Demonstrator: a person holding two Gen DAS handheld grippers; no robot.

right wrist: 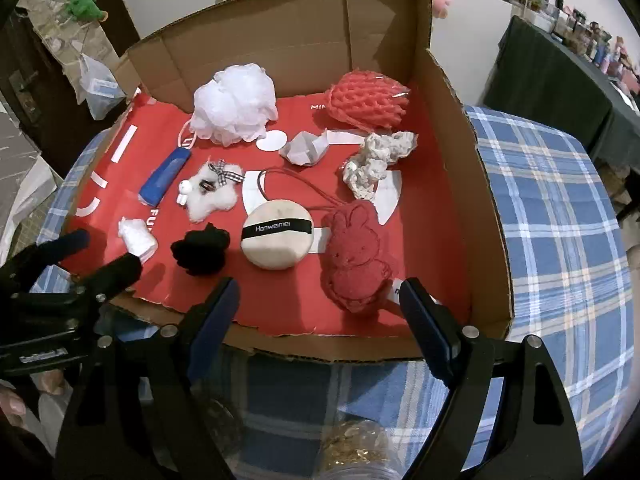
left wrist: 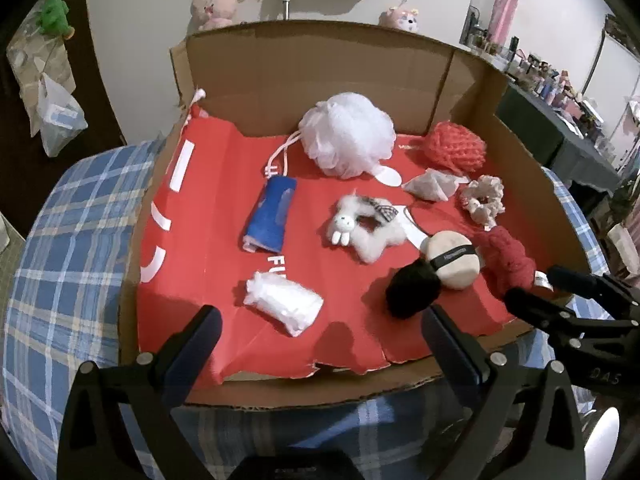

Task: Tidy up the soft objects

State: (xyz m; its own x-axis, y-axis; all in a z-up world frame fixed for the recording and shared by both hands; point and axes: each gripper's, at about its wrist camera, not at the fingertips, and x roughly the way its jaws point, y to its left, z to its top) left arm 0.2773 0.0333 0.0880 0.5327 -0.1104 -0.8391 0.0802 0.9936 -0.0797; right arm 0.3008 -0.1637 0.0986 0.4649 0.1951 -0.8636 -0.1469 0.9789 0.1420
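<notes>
1. We see an open cardboard box [right wrist: 452, 152] lined with red printed paper [left wrist: 224, 184], set on a worktop covered in blue plaid cloth [right wrist: 560, 208].
2. At the back of the box lie a white mesh bath pouf [left wrist: 346, 134] and, to its right, a red foam net sleeve [left wrist: 454, 146], well apart from each other.
3. In the middle row: a rolled blue cloth [left wrist: 270, 214] on the left, a fluffy white star-shaped rabbit toy with a checked bow [left wrist: 364, 224] beside it, a crumpled white paper wad [left wrist: 430, 186], and a cream lace scrunchie [left wrist: 482, 198] on the right.
4. In the front row: a small white gauze bundle [left wrist: 284, 302] on the left, a black fuzzy pompom [left wrist: 414, 288] touching a round beige powder puff with a black band [left wrist: 452, 258], and a red knitted rabbit-shaped pad [right wrist: 356, 260] just beside the puff on the right.
5. Left gripper [left wrist: 320, 328]: we note the jaws spread wide, holding nothing, hovering at the front edge of the box near the gauze bundle.
6. Right gripper [right wrist: 320, 300]: jaws likewise spread wide and holding nothing, poised at the front edge, the red rabbit pad lying just ahead between the fingers.
7. Each gripper shows at the edge of the other's view.
</notes>
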